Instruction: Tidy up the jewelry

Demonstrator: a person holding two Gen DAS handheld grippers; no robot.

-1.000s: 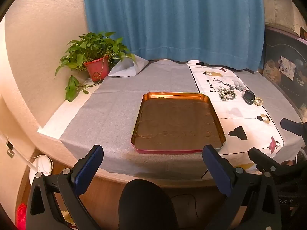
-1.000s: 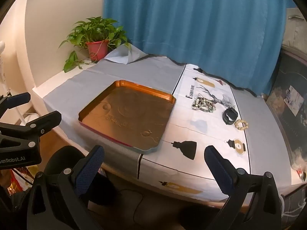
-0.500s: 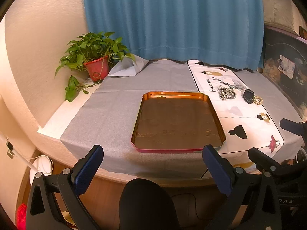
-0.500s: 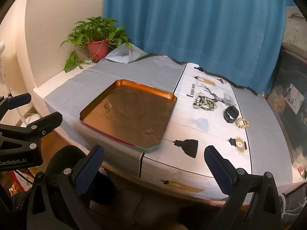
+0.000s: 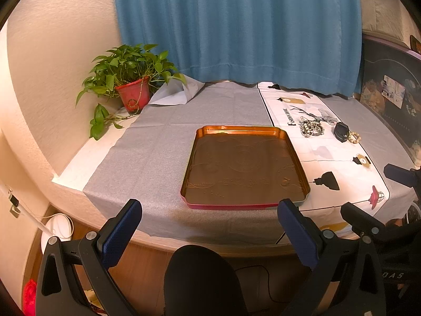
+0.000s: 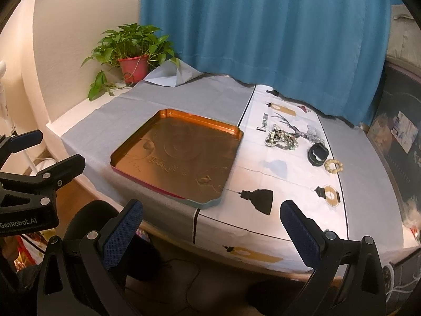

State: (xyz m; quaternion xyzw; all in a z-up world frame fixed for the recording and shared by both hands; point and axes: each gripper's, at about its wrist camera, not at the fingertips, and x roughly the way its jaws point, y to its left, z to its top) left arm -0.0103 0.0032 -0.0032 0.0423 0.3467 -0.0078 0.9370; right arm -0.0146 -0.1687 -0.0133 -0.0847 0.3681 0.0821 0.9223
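Both my claws hung wide apart off the near edge of the bench (image 6: 147,105), touching nothing. The copper tray (image 6: 229,129) lay flat between me and the far side, low enough to pass over. Beyond its right rim, the tangled chains (image 6: 281,139), black band (image 6: 318,152) and bead bracelet (image 6: 333,165) sat close together, leaving narrow gaps. The potted plant (image 6: 133,50) crowded the far left corner.

Plant and curtain at the tabletop's far edge
Potted plant (image 5: 133,93) sits in the far left corner; blue curtain (image 5: 236,26) hangs behind.
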